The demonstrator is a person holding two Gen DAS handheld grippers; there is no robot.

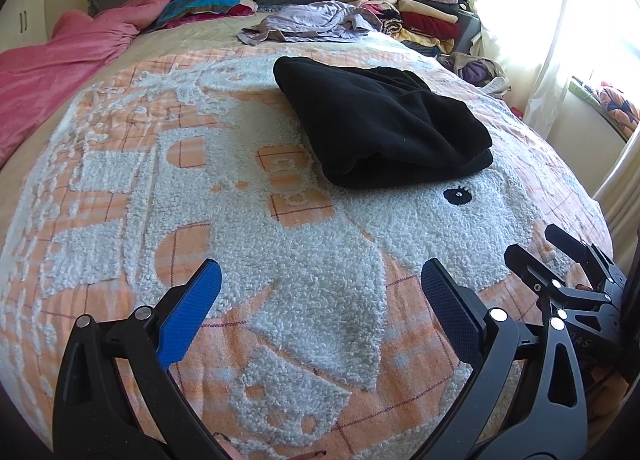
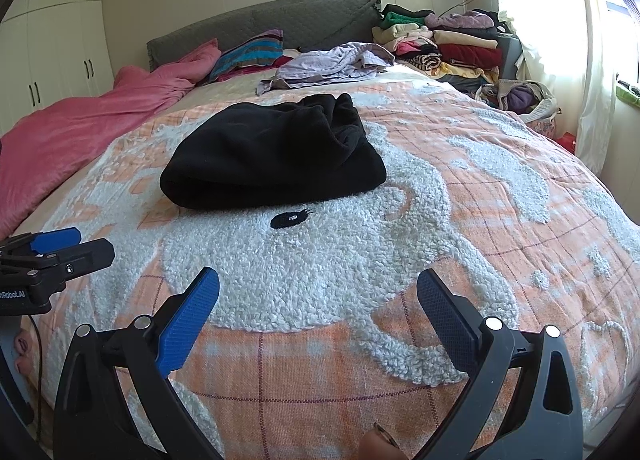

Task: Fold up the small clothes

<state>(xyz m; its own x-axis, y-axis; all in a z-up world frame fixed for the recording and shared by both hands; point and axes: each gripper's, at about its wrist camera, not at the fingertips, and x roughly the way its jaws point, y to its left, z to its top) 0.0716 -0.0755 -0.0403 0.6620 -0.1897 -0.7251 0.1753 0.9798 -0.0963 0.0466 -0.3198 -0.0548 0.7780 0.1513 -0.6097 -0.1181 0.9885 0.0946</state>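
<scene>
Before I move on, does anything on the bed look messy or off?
The black garment lies folded but lumpy, its far end bunched. Behind it a lavender garment sits crumpled, unfolded. Both grippers, left and right, are open and empty.

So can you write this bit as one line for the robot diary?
left gripper: open, empty | right gripper: open, empty | black garment: folded on bedspread, untouched

bed point(image 2: 500, 196) | orange-white spread | on it: folded black garment point(image 2: 272, 156) (mid-bed), lilac clothes point(image 2: 332, 64), pink blanket point(image 2: 100, 116)
</scene>
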